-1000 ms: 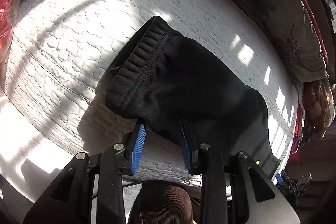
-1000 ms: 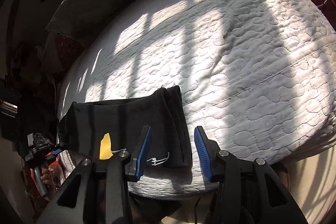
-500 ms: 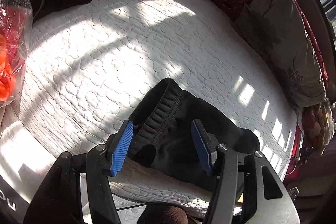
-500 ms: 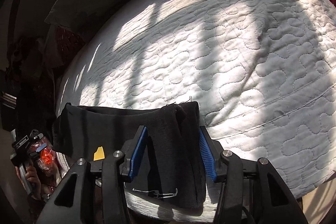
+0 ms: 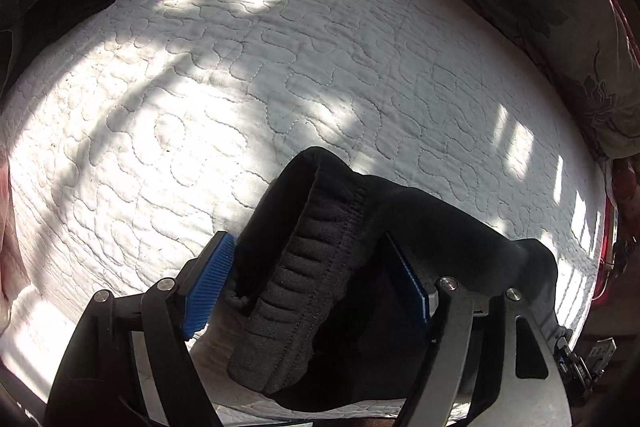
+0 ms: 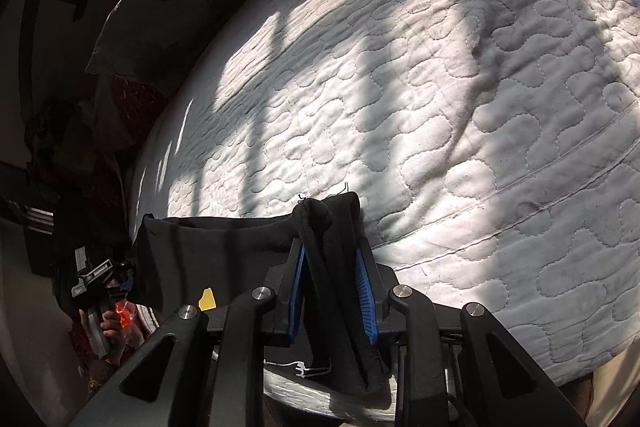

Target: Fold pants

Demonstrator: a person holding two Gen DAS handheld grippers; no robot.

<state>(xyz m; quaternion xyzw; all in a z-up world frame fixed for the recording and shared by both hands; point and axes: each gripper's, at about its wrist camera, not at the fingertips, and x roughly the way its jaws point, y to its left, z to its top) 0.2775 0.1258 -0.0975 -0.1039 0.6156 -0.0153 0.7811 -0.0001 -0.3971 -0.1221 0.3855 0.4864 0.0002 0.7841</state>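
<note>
white quilt (image 6: 440, 107) | pants (image 6: 332, 267) pinched in right gripper (image 6: 332, 291) | yellow tag (image 6: 207, 299) unreadable

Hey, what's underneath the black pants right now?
The black pants lie on a white quilted mattress, near its front edge. Whatever sits directly beneath the fabric is covered and cannot be seen.

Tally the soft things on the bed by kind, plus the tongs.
Black pants: 1
Floral pillow: 1
White quilted mattress: 1
Tongs: 2, left and right
Total: 5
</note>
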